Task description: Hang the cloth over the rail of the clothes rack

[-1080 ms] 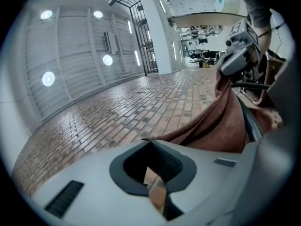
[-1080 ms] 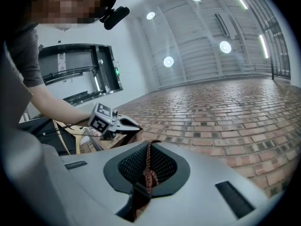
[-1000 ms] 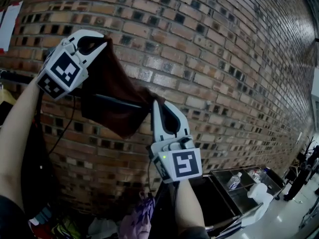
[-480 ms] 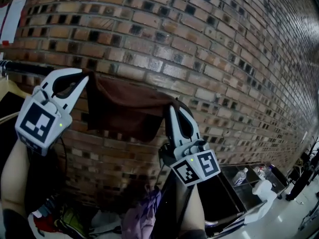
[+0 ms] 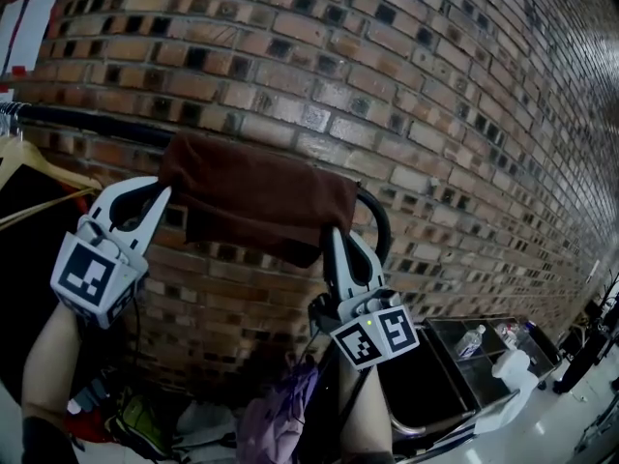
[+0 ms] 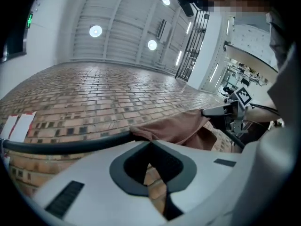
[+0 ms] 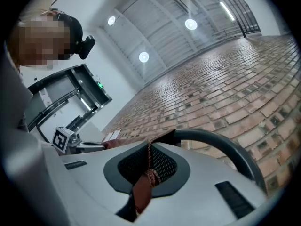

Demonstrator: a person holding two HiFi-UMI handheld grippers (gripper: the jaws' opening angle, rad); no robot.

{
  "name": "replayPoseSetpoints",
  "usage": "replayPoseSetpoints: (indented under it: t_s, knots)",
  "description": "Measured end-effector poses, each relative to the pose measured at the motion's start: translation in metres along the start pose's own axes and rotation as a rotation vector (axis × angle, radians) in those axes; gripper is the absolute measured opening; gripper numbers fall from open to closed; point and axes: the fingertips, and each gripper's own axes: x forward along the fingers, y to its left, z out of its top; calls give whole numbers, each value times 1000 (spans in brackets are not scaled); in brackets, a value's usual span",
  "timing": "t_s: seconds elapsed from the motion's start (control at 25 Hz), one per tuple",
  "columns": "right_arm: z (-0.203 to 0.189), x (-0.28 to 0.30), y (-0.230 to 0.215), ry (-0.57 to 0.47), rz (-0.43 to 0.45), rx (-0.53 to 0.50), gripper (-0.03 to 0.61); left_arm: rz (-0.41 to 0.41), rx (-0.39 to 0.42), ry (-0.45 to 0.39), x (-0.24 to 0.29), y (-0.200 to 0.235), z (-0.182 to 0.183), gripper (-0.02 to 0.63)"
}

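We lose the rail (image 5: 87, 121) where the cloth (image 5: 256, 196) drapes over it, and its left end runs out past the head view's edge. Whatever part of the cloth falls behind the rail is hidden from us. A wooden hanger (image 5: 39, 162) and a white sheet (image 5: 34, 17) on the brick wall (image 5: 435, 85) are both cut by the left edge. Below, a dark heap of garments (image 5: 276, 419) is too murky to sort out, and the bottle (image 5: 467, 342) on the cart (image 5: 440, 380) is too small to read. In the right gripper view the rail's bend (image 7: 225, 147) vanishes behind the right gripper (image 7: 149, 145).
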Motion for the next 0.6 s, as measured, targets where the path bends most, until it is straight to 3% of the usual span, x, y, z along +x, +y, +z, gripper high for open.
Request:
replayPoseSetpoints:
  t_s: [0.24,0.6]
  knots:
    - [-23,-6,6,30,-4,-43,18,-20,-77,-17,-13,-8,-28,35]
    - [-43,-19,6,21,-8,-2,20,-29,-112,-24,-24,-21,-57,37]
